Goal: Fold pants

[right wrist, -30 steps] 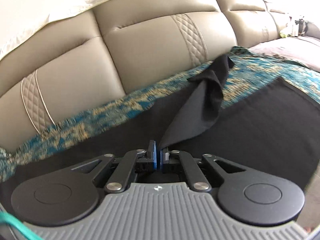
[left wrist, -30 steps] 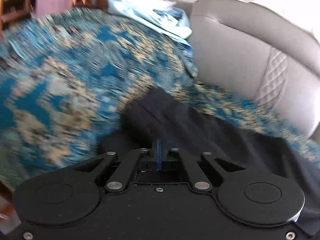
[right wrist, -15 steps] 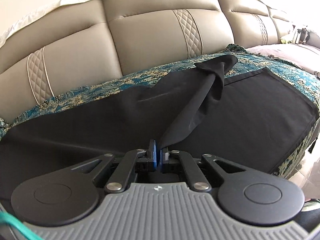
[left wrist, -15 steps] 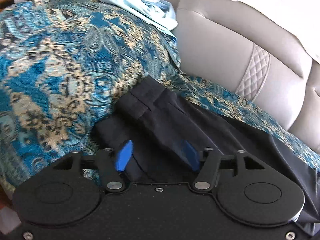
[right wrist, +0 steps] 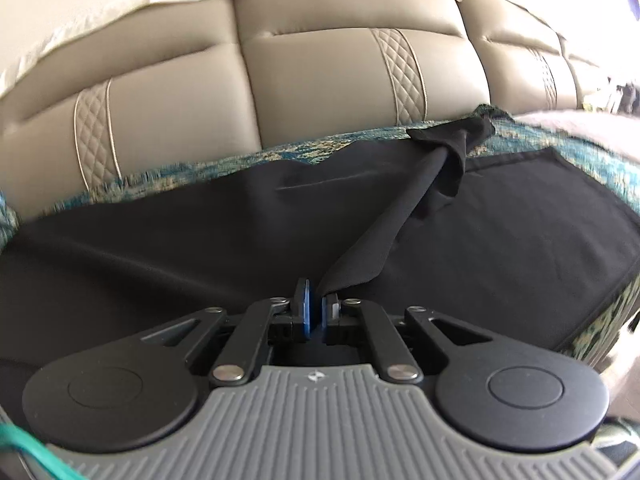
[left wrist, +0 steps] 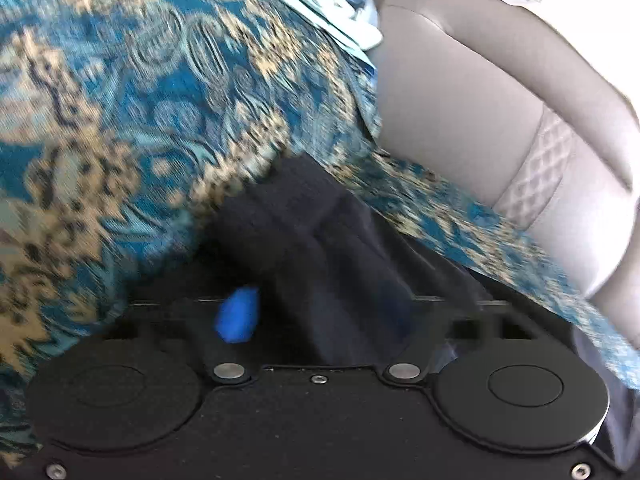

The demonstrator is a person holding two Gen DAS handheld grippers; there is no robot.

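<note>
Black pants [right wrist: 200, 248] lie spread along a sofa seat covered by a blue and gold patterned throw [left wrist: 120, 100]. My right gripper [right wrist: 316, 312] is shut on a strip of the pants' fabric [right wrist: 384, 232] that stretches up from the far edge. My left gripper [left wrist: 320, 316] is open. One end of the pants [left wrist: 312, 224] lies bunched between its jaws. Its left blue pad [left wrist: 236, 314] shows; the right pad is hidden by the cloth.
The grey leather sofa backrest [right wrist: 320, 80] runs behind the pants, with a white cover [right wrist: 80, 12] on top. Light blue clothing [left wrist: 340, 4] lies on the throw at the far end. The seat's front edge [right wrist: 600, 328] drops off at the right.
My left gripper was shut on the pants a second ago, opened wide, and has shifted a little over the bunched end. My right gripper stays shut on the fabric and has drawn back slightly.
</note>
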